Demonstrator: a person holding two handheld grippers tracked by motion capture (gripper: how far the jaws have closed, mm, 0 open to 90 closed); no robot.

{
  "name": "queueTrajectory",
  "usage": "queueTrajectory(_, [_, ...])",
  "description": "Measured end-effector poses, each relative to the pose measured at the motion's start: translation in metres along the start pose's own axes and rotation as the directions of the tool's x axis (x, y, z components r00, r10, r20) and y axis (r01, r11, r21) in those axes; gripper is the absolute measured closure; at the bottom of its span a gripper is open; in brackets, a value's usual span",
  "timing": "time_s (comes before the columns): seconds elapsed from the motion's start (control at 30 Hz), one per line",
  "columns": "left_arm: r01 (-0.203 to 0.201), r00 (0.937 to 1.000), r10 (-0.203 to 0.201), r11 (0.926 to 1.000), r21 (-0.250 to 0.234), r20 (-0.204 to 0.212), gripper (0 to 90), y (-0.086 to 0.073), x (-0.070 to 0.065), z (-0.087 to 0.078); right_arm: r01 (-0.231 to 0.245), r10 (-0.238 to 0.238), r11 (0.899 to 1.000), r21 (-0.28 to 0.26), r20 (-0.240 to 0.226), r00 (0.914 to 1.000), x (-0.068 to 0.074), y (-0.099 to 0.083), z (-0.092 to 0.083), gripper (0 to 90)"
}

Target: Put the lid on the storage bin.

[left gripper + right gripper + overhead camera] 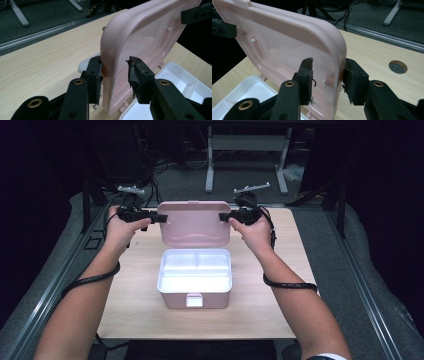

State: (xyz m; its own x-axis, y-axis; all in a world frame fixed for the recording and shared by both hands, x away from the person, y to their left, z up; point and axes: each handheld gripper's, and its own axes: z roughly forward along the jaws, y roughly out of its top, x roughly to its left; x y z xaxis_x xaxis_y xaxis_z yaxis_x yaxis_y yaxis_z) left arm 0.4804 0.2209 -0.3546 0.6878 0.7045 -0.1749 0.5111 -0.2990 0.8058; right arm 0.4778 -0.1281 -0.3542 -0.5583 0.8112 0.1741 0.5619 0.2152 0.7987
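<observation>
A pink box (172, 298) stands open in the middle of the table, with a white divided tray (195, 270) inside. Its pink lid (194, 222) stands upright behind it. My left gripper (161, 218) is shut on the lid's left edge, and the left gripper view shows the jaws either side of the lid's rim (110, 62). My right gripper (224, 216) is shut on the right edge of the lid (287, 47), one jaw on the inner face and one outside. Each gripper's tip also appears at the far corner in the other's view, the right gripper (197, 12) and the left gripper (222, 27).
The box has a pale latch (194, 300) on its front wall. The wooden table (135, 310) has a round cable hole (398, 66) near its right back corner. Beyond the table are a grey floor, cables and a white frame's legs (210, 180).
</observation>
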Motion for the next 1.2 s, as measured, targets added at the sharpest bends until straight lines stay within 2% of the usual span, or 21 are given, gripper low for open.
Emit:
queueTrajectory(0.23, [-0.042,0.9991,0.042,0.9991,-0.002,-0.001,58.3,-0.002,-0.010,-0.008,0.025,-0.025,0.999,-0.026,-0.006,0.9997,0.007,-0.002,-0.014,59.1])
queueTrajectory(0.47, [-0.090,0.9958,0.090,0.9959,0.008,-0.016,53.0,-0.003,-0.021,-0.016,0.058,-0.058,0.998,-0.003,-0.010,0.9983,0.011,-0.005,-0.024,58.5])
queueTrajectory(0.63, [-0.093,0.9956,0.093,0.9957,-0.009,-0.014,52.4,-0.002,-0.024,-0.023,0.069,-0.069,0.998,0.005,-0.022,0.9974,0.014,-0.007,-0.029,58.1])
queueTrajectory(0.73, [-0.105,0.9943,0.105,0.9944,-0.005,-0.015,52.0,-0.002,-0.028,-0.027,0.080,-0.080,0.997,0.006,-0.006,0.9968,0.017,-0.007,-0.032,57.7])
queueTrajectory(0.83, [-0.117,0.9931,0.117,0.9932,-0.002,-0.011,52.0,-0.003,-0.032,-0.030,0.083,-0.083,0.996,0.007,-0.014,0.9964,0.020,-0.009,-0.035,56.7])
queueTrajectory(1.2, [-0.158,0.9874,0.158,0.9874,-0.006,-0.006,52.0,-0.015,-0.049,-0.041,0.118,-0.118,0.993,0.015,-0.036,0.9924,0.031,-0.019,-0.050,55.8])
